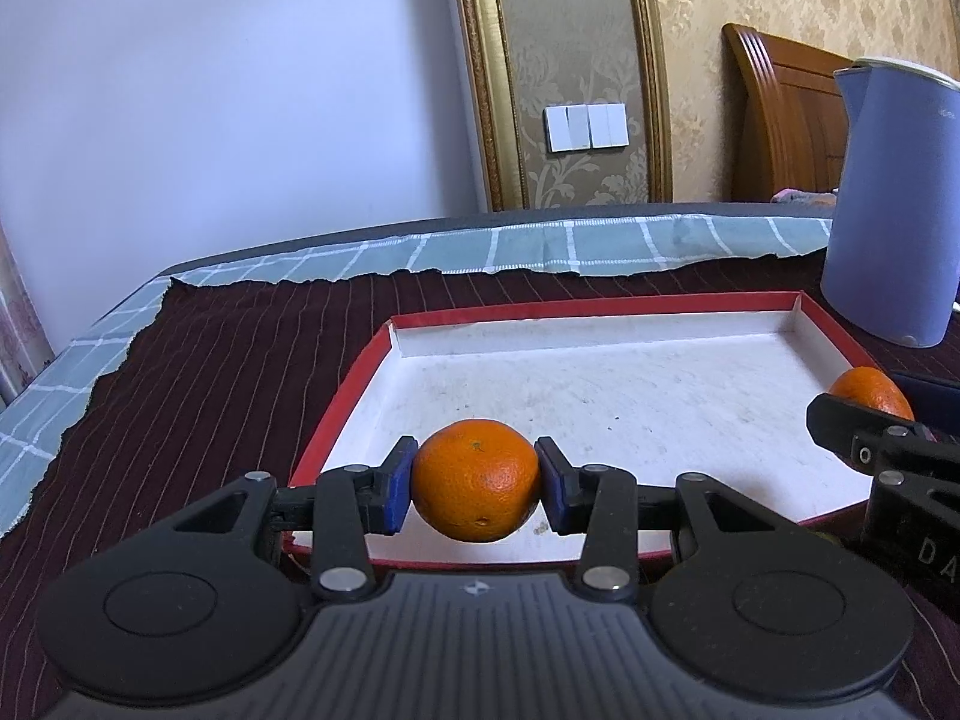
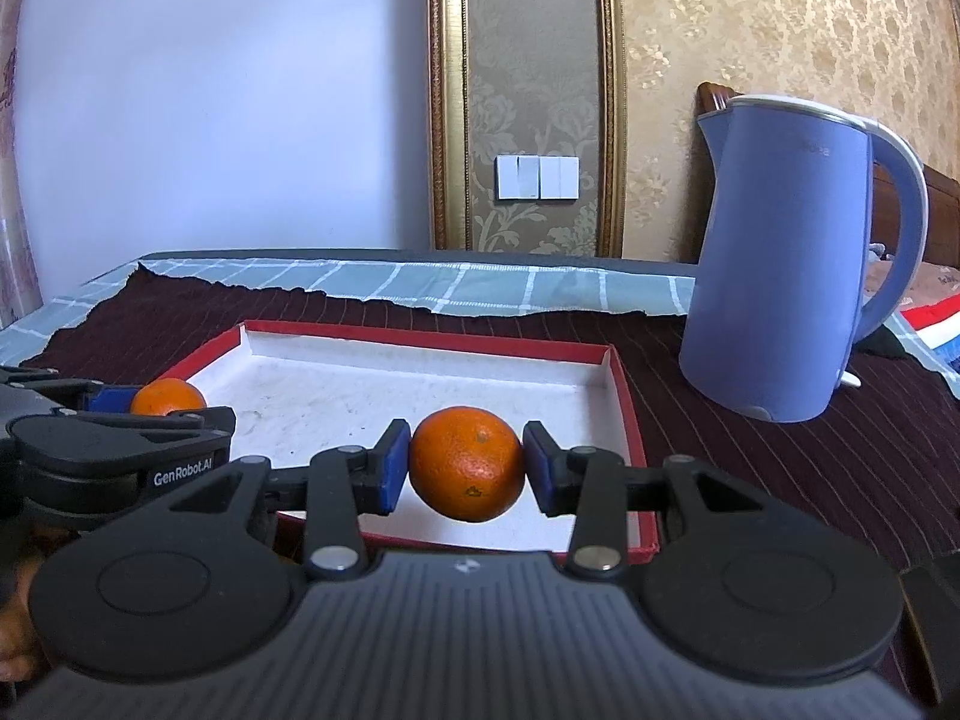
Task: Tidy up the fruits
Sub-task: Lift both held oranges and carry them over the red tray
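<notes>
Left gripper (image 1: 477, 489), lower centre of its view, clamps an orange (image 1: 477, 489) between blue pads above the red-rimmed tray (image 1: 600, 306). Right gripper (image 2: 467, 468) likewise clamps a second orange (image 2: 467, 468), frame centre; blue kettle (image 2: 792, 264) at upper right.

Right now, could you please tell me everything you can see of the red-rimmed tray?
The tray is a shallow rectangular box, seemingly cardboard, with red outer walls and rim and a white, slightly scuffed inside. It lies flat on the dark striped cloth, left of the blue kettle. Nothing lies inside; both held oranges hang over its near part.
</notes>
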`<state>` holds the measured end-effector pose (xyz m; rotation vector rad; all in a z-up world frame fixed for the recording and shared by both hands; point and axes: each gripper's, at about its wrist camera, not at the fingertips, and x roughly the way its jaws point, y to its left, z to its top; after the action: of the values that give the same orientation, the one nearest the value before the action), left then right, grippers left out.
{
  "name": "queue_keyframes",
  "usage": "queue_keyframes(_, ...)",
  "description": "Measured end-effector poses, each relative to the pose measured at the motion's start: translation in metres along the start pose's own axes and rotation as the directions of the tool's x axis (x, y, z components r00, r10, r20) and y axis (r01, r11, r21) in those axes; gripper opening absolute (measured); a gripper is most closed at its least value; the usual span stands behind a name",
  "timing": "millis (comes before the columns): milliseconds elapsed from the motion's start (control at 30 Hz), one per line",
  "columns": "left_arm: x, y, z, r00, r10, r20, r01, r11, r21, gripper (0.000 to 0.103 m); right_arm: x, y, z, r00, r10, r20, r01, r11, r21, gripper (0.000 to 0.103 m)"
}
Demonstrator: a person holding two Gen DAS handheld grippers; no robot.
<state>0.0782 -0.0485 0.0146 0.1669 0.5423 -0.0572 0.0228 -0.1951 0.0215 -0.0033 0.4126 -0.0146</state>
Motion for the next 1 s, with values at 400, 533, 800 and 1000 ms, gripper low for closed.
queue_keyframes(400,0.019,-0.002,0.006,1.0,0.004,-0.031,-0.004,1.0,-0.001,0.041,0.016,-0.002,0.006,1.0,-0.007,-0.013,0.007,1.0,-0.017,0.039)
queue_keyframes(533,0.029,-0.005,0.01,0.999,0.016,-0.043,-0.015,1.0,0.009,0.041,0.023,-0.005,0.007,1.0,-0.007,-0.023,0.007,1.0,-0.018,0.039)
queue_keyframes(800,0.047,-0.007,0.019,0.998,0.03,-0.058,-0.029,0.999,0.017,0.041,0.038,-0.014,0.013,0.999,-0.011,-0.034,0.011,1.0,-0.005,0.039)
queue_keyframes(1000,0.059,-0.008,0.022,0.996,0.035,-0.076,-0.034,0.999,0.018,0.041,0.047,-0.017,0.018,0.999,-0.014,-0.041,0.013,1.0,-0.015,0.039)
